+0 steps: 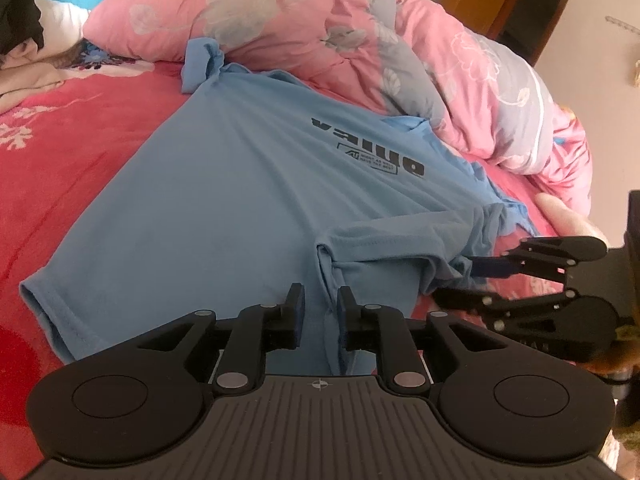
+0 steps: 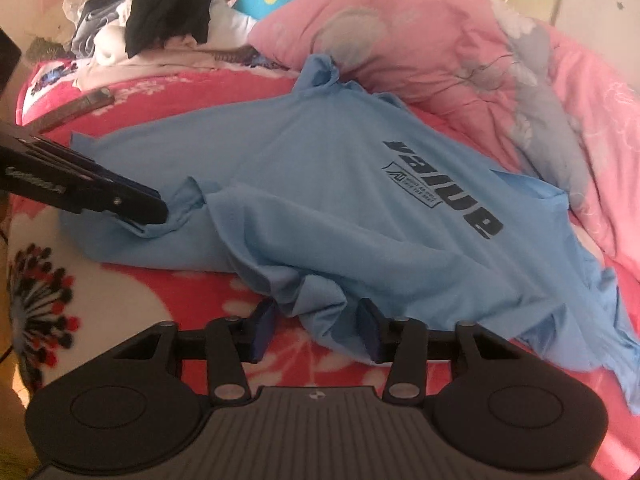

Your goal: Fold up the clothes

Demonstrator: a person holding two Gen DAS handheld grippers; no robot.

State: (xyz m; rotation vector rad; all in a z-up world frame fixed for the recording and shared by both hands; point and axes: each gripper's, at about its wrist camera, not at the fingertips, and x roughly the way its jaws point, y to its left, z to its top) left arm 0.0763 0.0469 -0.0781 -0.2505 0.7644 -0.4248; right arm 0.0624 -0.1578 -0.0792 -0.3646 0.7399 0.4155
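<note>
**Blue T-shirt on the bed, both grippers at its near hem**

Left gripper [image 1: 319, 312] pinches a bunched fold of the blue T-shirt [image 1: 240, 184]. Right gripper [image 2: 316, 330]: jaws apart, astride crumpled hem. Shirt spreads across red blanket [image 2: 160, 320]; pink quilt [image 2: 400, 32] beyond.

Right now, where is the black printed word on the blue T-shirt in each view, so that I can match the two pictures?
Left wrist view: the black printed word lies right of centre in the upper half, on the blue T-shirt, upside down.
Right wrist view: the black printed word lies right of centre, running diagonally down to the right.
Shared landmark: the pink flowered quilt lies bunched behind the shirt in both.
</note>
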